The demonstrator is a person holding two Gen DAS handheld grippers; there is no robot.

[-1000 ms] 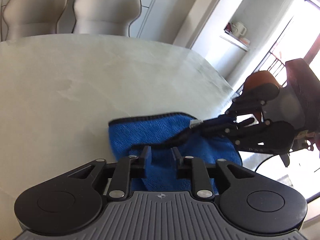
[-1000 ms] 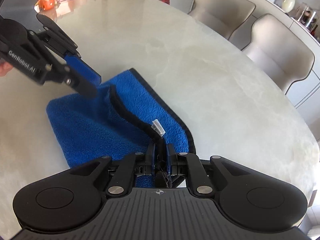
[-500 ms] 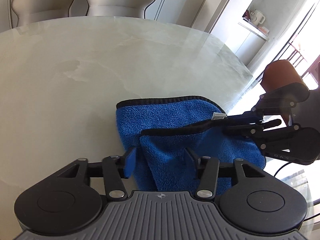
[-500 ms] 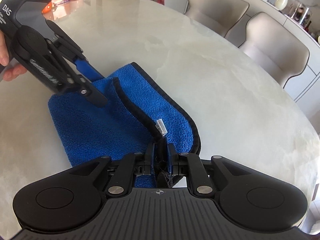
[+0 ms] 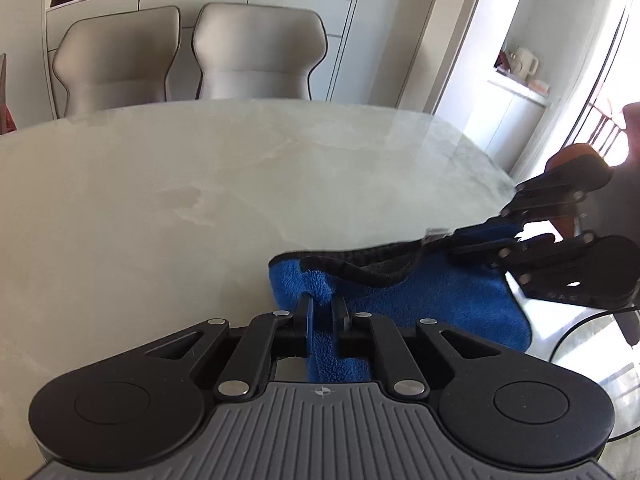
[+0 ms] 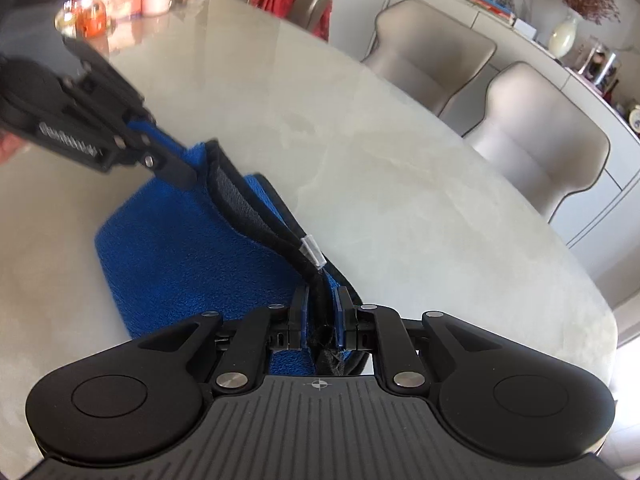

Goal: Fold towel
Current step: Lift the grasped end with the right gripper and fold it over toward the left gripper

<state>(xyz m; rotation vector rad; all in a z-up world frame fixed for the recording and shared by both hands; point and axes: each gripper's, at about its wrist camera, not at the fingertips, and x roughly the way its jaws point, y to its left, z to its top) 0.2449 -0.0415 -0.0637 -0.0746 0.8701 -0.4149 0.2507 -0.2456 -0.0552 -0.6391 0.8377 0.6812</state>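
While draped low over the pale marble worktop [image 5: 168, 184], lay half-lifted between two claws: the blue towel [image 5: 432, 300], black-hemmed, its lower part resting on the stone near the worktop's near edge.

Seen at far left in the right wrist view: left claw [image 6: 182, 168], clenched on the towel's corner, blue pile bunched just ahead of the black tips, black hem [image 6: 248, 208] standing up beside them. Confirmed from the left wrist view: left claw [image 5: 323, 312] drawn almost fully together, fingers [image 5: 305, 314] pressing a narrow fold of blue cloth, the cloth running back through the gap toward the claw's body.

Stretched rightward from there: the black hem, sagging slightly, carrying a small white tag [image 6: 313, 252] close to the other grip.

Held at the right end: right claw [image 6: 322, 312], likewise nearly closed, pinching the doubled black hem and a sliver of blue between its pads. Shown in the left wrist view at the right edge: right claw [image 5: 448, 244], tips clamped on the towel's raised edge, a hand [image 5: 632, 136] partly visible behind it.

Beyond the worktop, well apart from the towel: two beige chairs [image 5: 256, 56], pushed up to the far side; at the far left end in the right wrist view, blurred orange and pink jars [image 6: 120, 0].
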